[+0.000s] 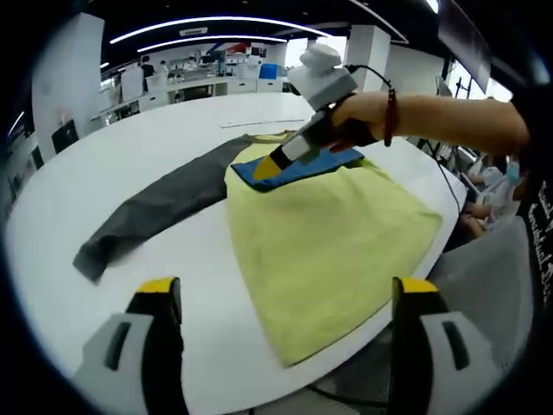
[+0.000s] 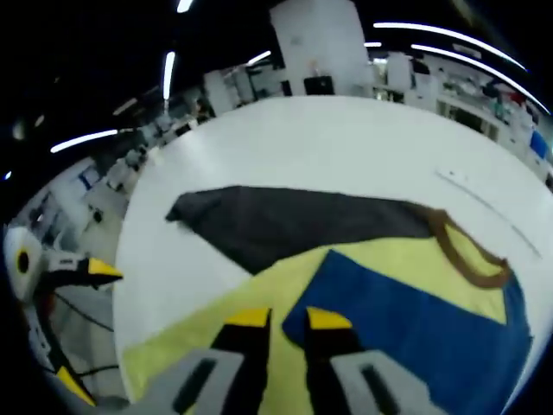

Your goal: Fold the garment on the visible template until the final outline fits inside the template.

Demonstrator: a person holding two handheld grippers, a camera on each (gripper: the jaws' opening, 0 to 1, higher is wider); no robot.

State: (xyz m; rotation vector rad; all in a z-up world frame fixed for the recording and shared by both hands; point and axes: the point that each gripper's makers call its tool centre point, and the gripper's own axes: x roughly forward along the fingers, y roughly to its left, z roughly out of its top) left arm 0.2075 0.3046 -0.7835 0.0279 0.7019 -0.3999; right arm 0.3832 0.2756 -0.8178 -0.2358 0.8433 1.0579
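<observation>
Garment [image 1: 333, 238], yellow with a blue panel [image 1: 298, 166] and dark sleeve [image 1: 164, 203], spread at the white table's [image 1: 130, 147] near edge. Right gripper [image 1: 263, 169] nearly closed above the panel; left gripper [image 1: 285, 298] wide open, empty.

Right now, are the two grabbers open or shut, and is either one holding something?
Left gripper: open, holding nothing, above the table edge.
Right gripper: nearly shut at the yellow garment's blue sleeve; a grip cannot be told.

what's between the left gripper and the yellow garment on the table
Bare white table. In the left gripper view, the left gripper hovers open near the table's edge, with the yellow garment starting just beyond its jaws.
</observation>
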